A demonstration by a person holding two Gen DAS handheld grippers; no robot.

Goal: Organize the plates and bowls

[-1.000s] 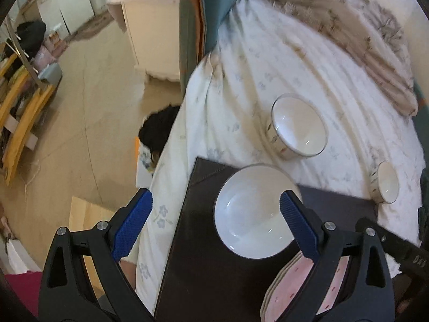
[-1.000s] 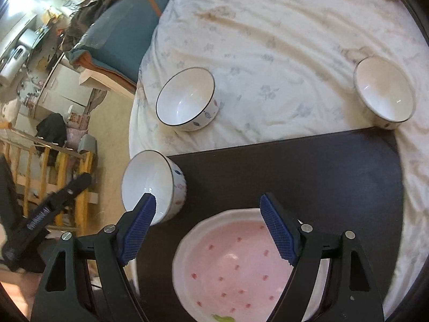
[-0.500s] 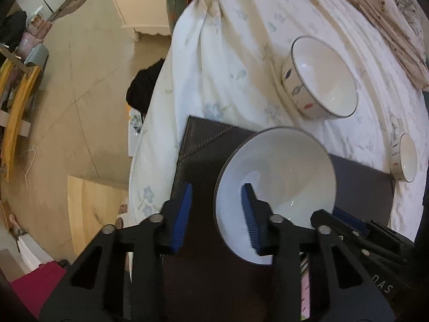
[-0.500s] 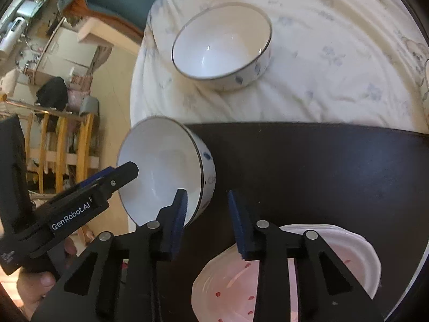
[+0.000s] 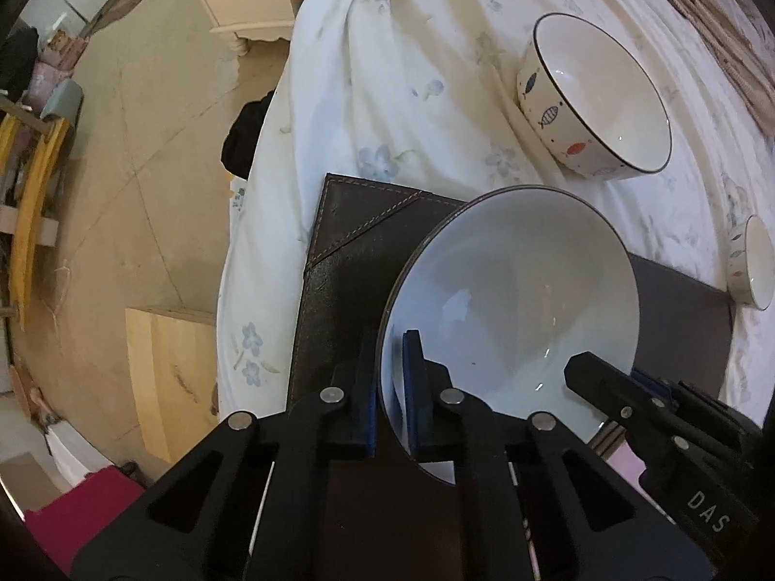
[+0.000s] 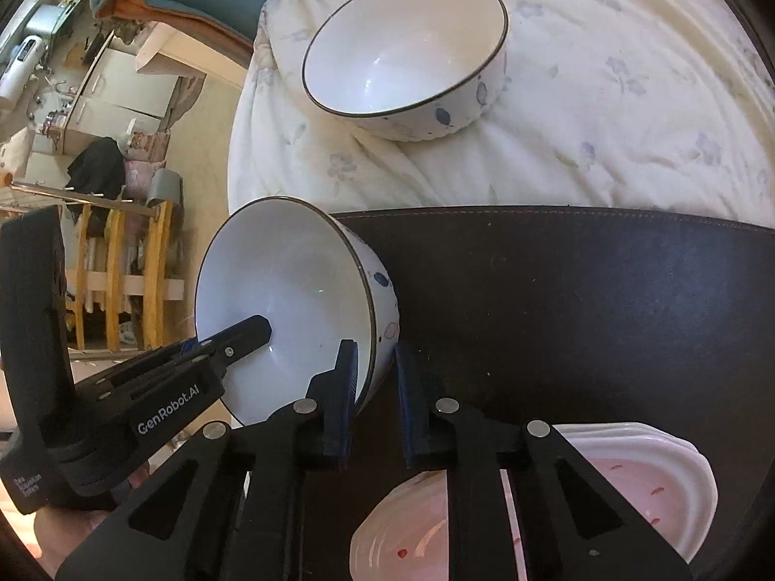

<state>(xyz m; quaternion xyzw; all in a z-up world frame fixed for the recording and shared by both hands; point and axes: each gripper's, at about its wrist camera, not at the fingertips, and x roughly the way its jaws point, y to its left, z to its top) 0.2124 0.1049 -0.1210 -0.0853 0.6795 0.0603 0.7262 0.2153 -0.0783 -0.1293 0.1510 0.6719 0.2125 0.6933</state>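
A white bowl [image 5: 513,310] with a dark rim and small fish prints [image 6: 281,300] stands tilted over the near left corner of a dark leather mat [image 5: 348,252]. My left gripper [image 5: 387,387] is shut on its rim, one pad inside and one outside. My right gripper [image 6: 375,387] is shut on the opposite side of the same rim. In the left wrist view the right gripper's fingers [image 5: 600,382] reach in from the right. In the right wrist view the left gripper's fingers [image 6: 242,334] reach in from the left.
A second fish-print bowl [image 5: 596,97] [image 6: 402,48] sits on the floral bedcover [image 6: 605,121] beyond the mat [image 6: 581,314]. A small bowl [image 5: 755,261] is at the far right. Stacked pink plates [image 6: 629,474] lie on the mat's near side. The bed edge drops to the floor [image 5: 145,169] on the left.
Both grippers came down from open above the mat and closed on opposite sides of the white bowl's rim. The bowl now stands tilted.
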